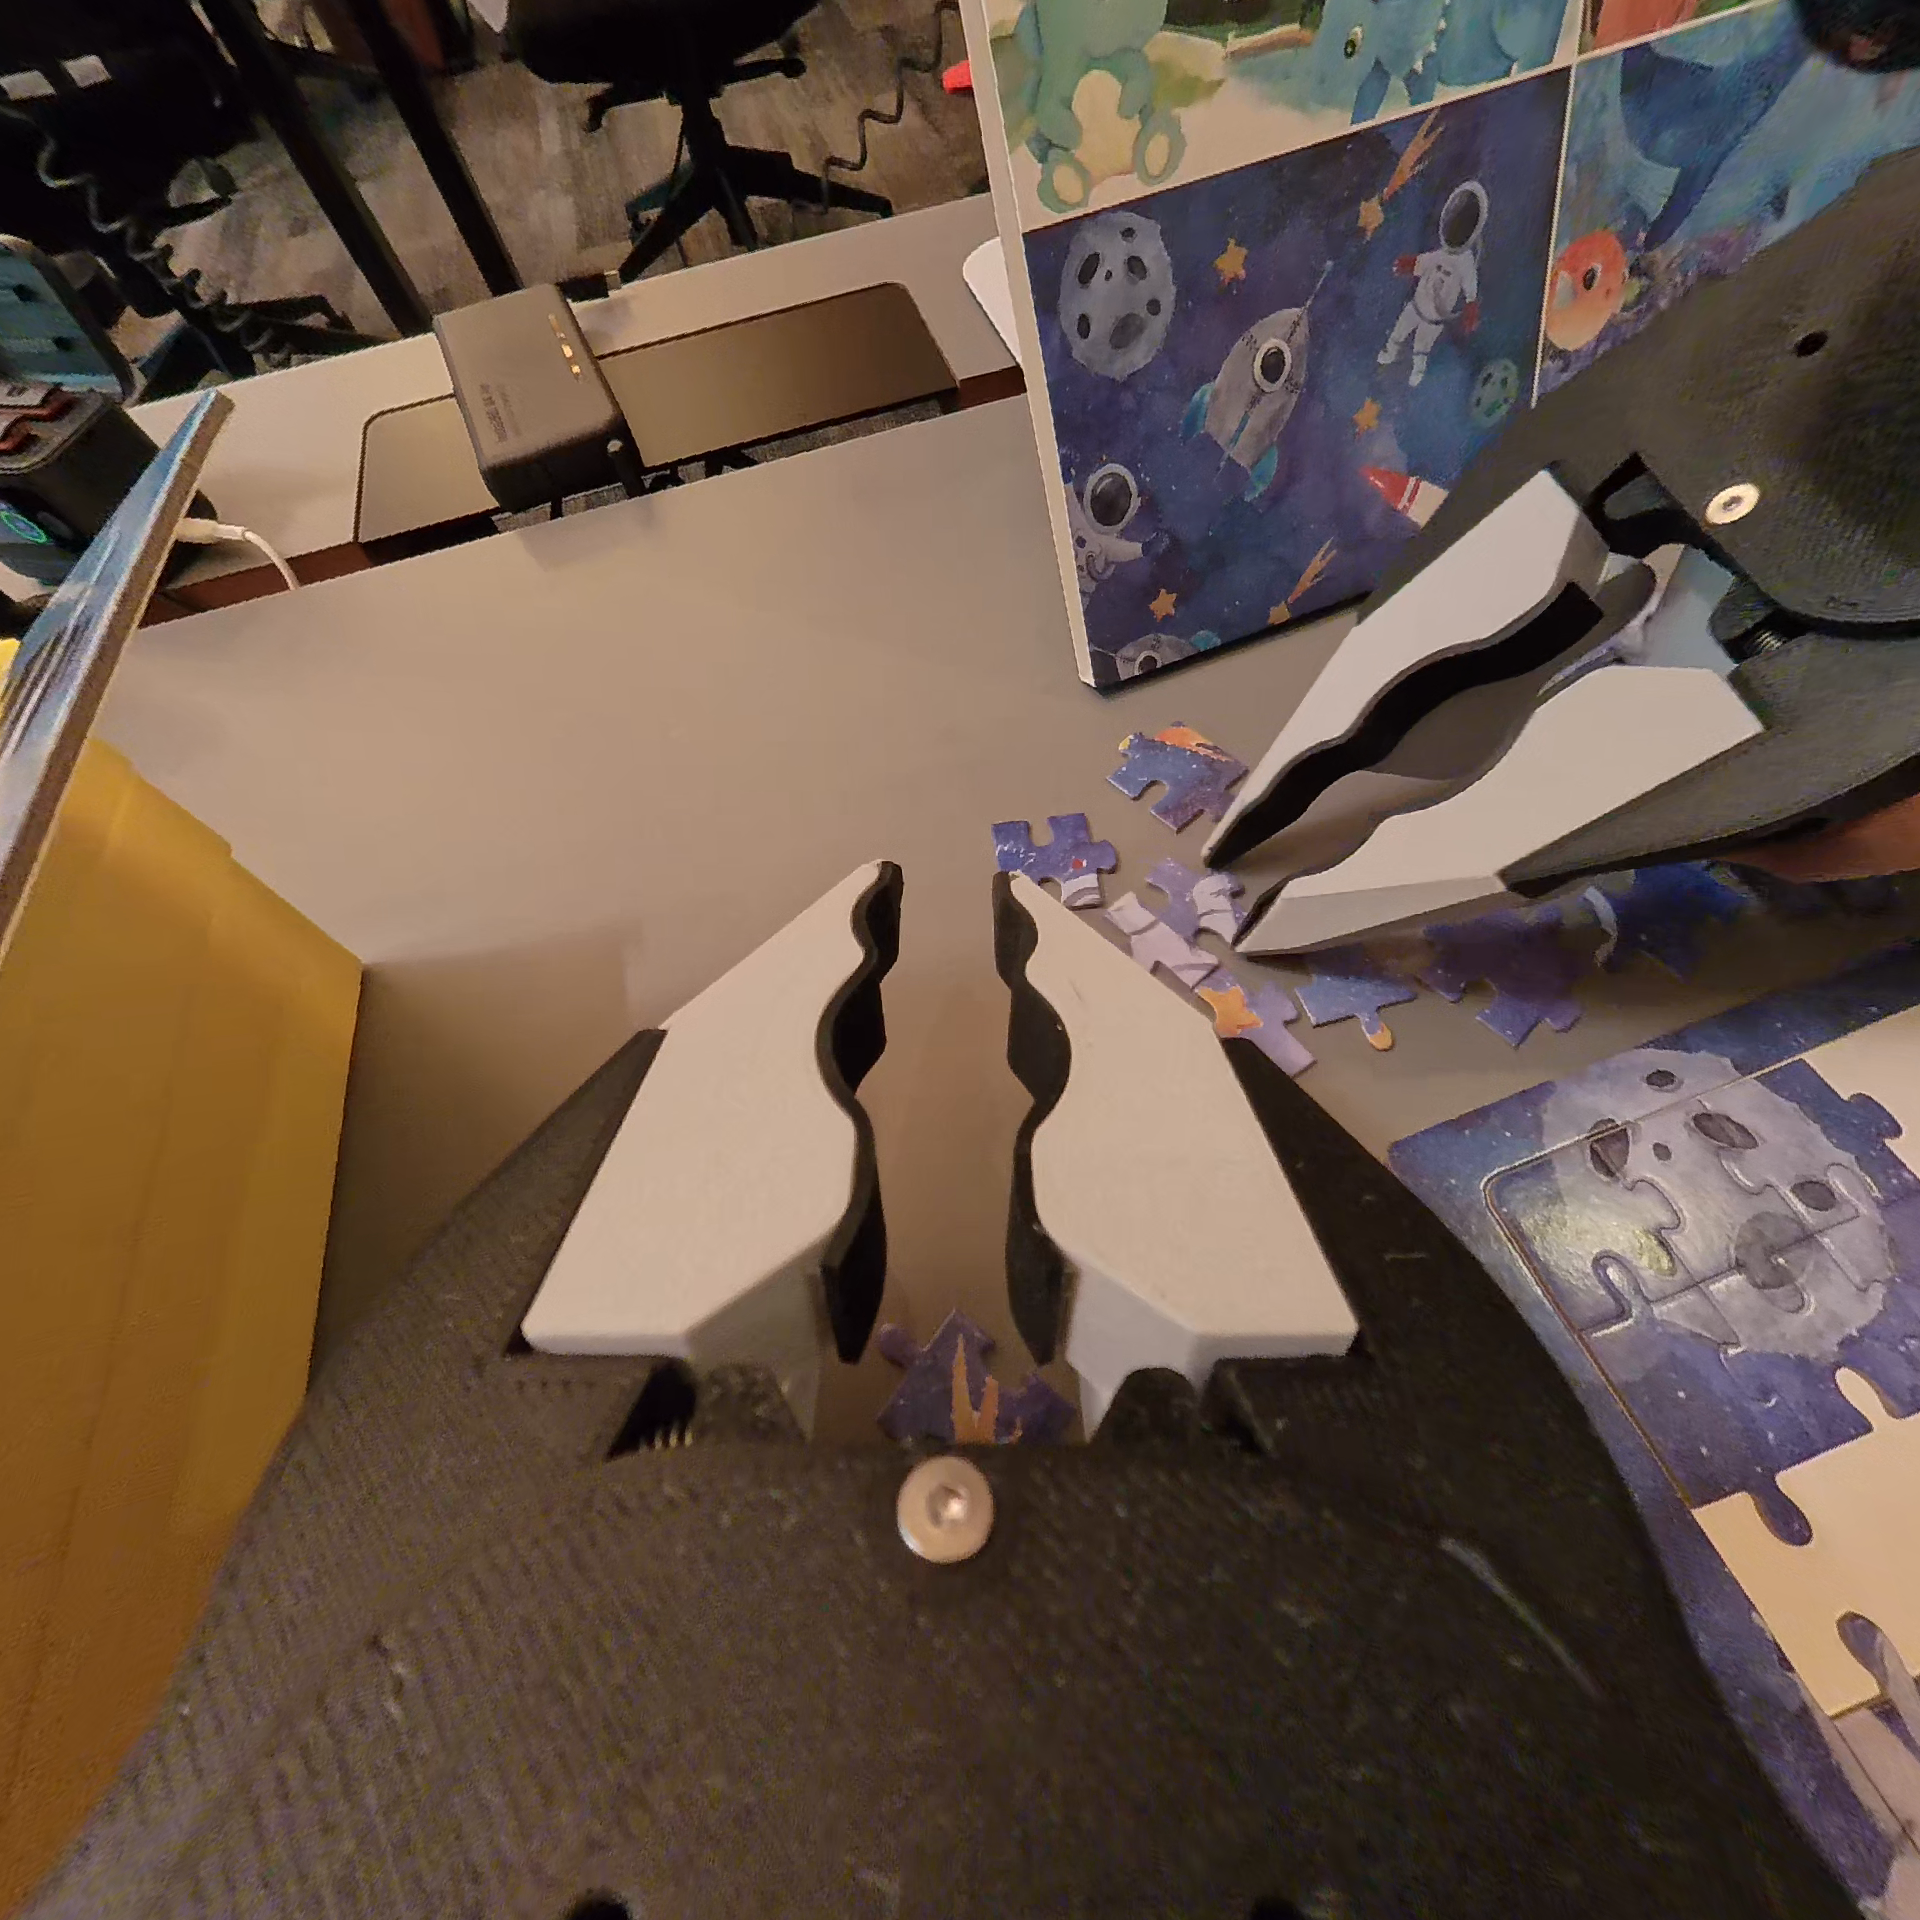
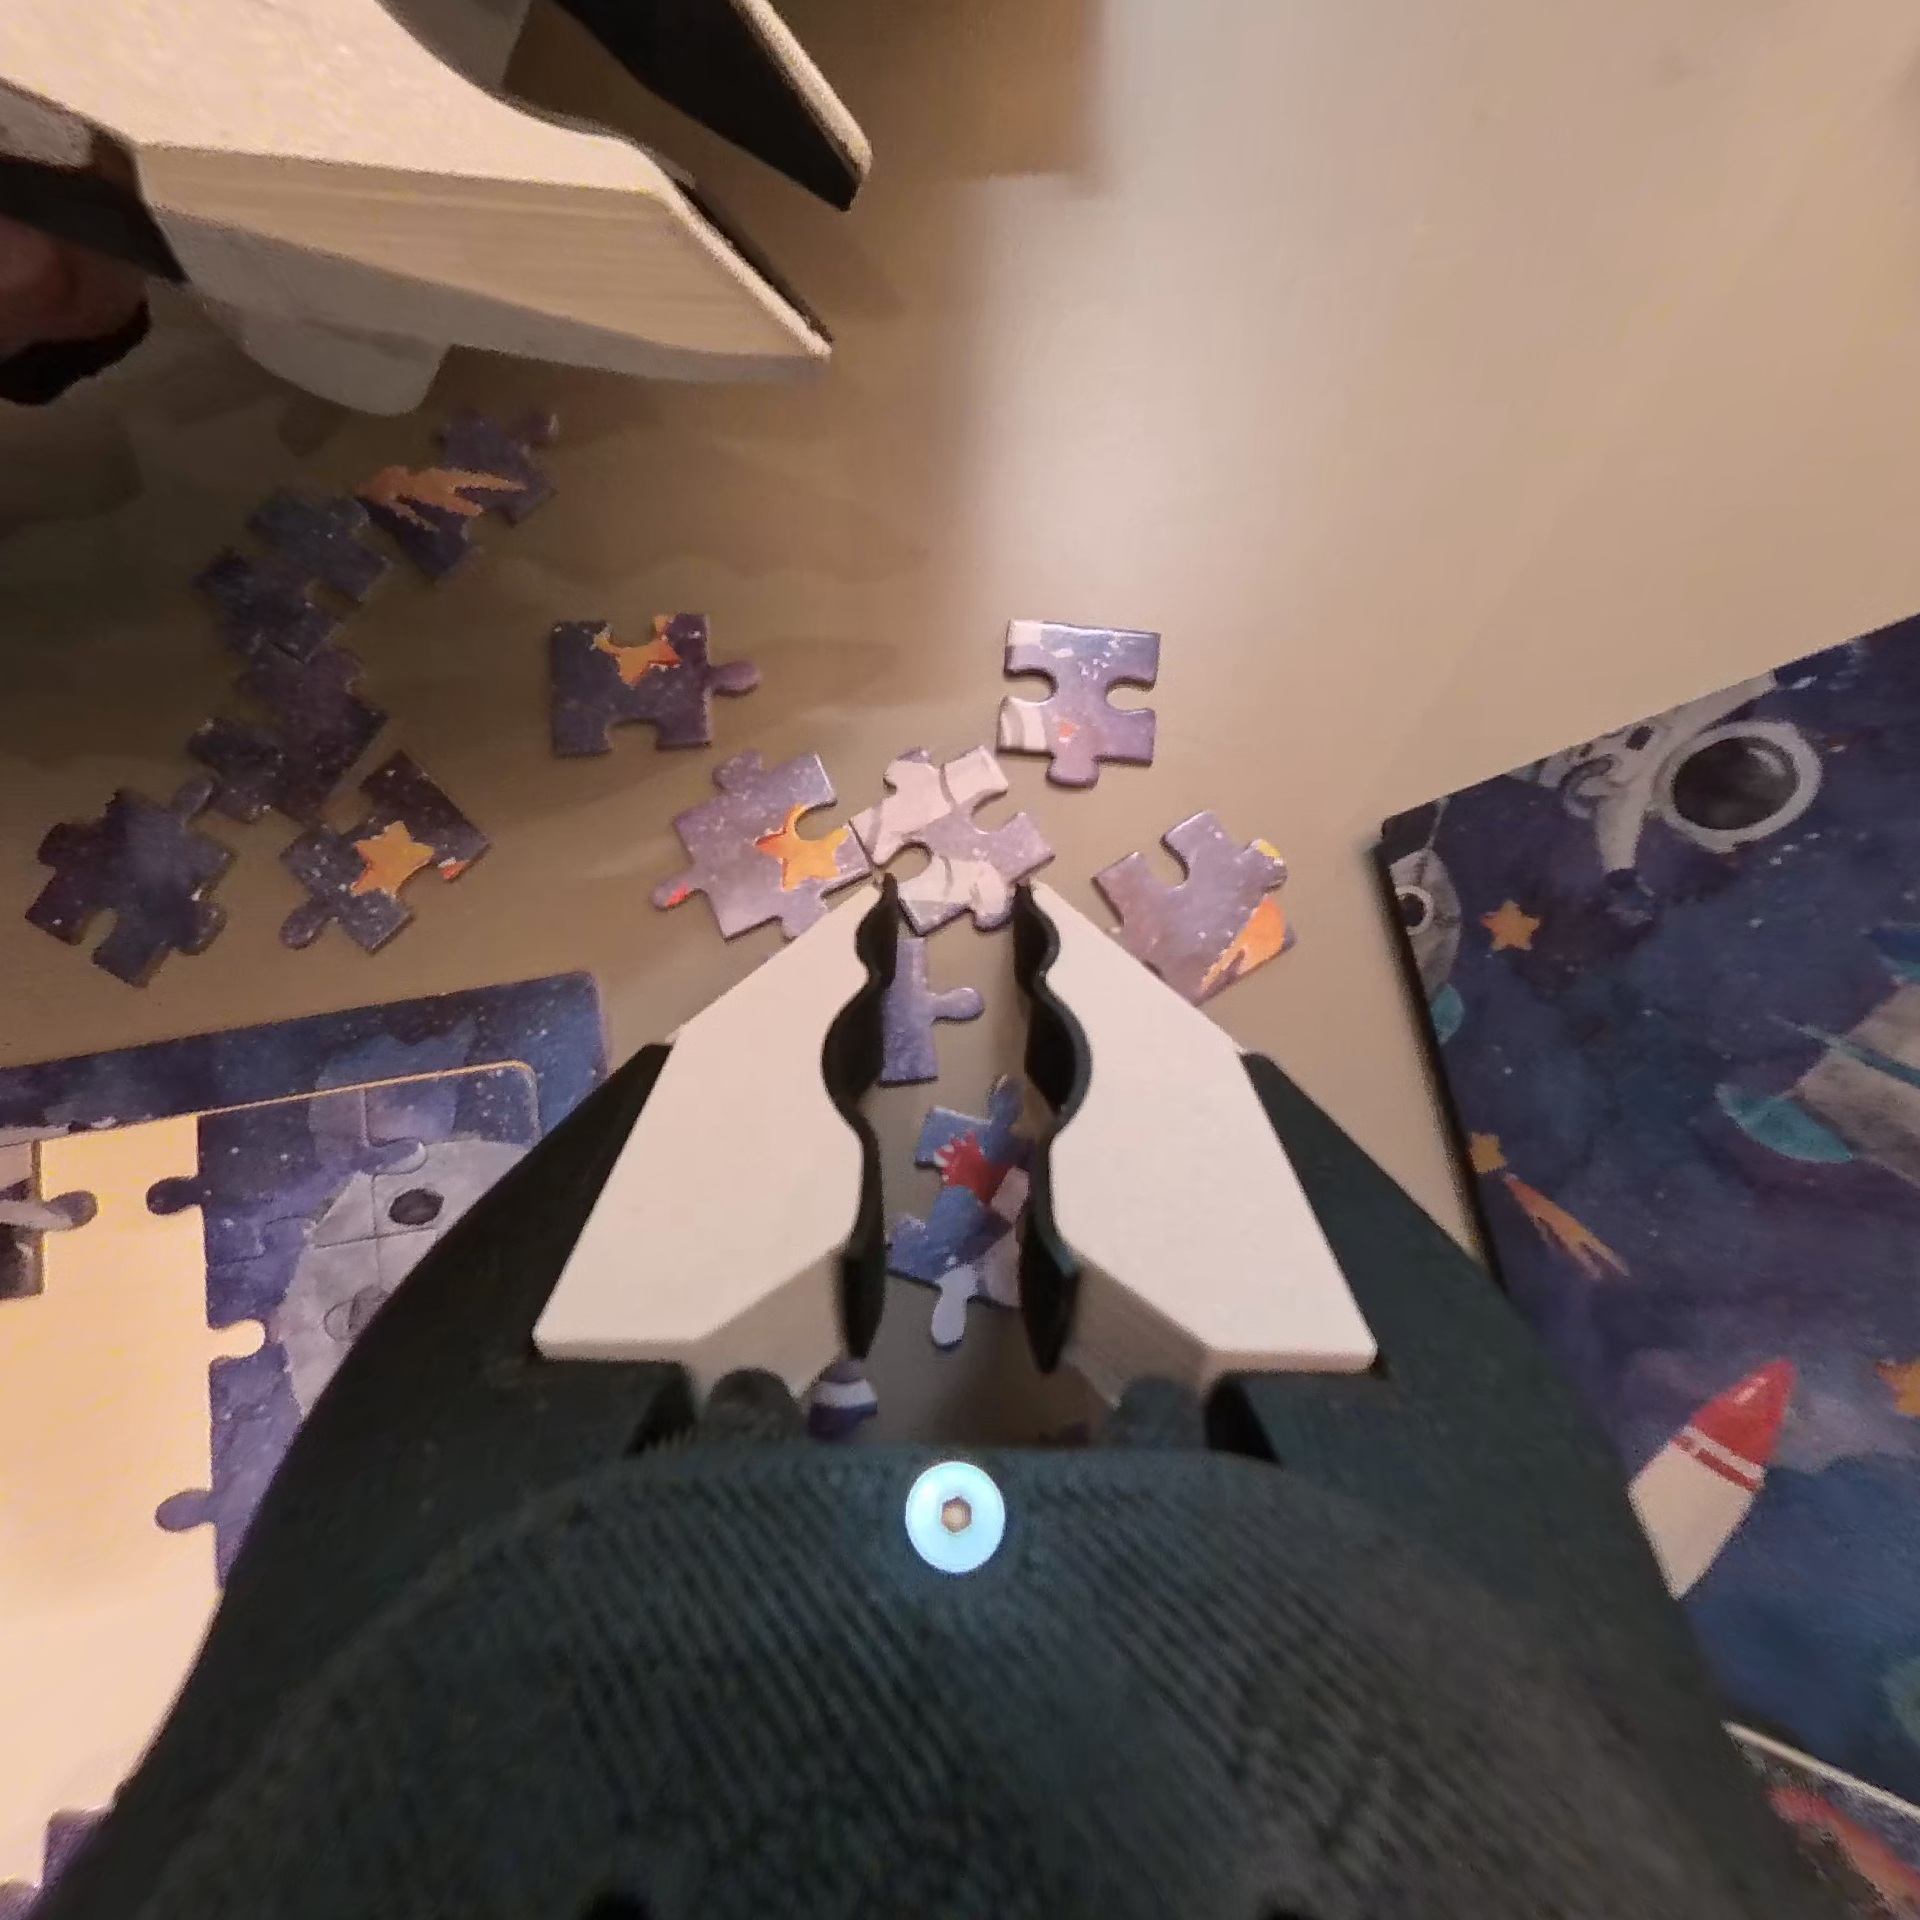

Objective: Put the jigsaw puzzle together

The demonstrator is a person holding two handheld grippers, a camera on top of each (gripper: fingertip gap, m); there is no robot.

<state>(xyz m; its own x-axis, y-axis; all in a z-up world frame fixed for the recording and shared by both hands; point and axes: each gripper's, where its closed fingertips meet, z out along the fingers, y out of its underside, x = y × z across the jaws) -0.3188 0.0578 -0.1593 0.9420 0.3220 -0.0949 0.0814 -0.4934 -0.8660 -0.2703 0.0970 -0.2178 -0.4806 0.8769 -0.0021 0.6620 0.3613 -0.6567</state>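
Fingers (image 2: 1023,904) straddling pale astronaut puzzle piece (image 2: 951,836), flat

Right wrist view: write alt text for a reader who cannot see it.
The right gripper hovers with its jaws apart and empty over loose purple space-themed puzzle pieces on a grey table, its fingertips at a pale piece. A partly assembled puzzle tray lies to the left, a space picture board to the right, and the left gripper enters at upper left.
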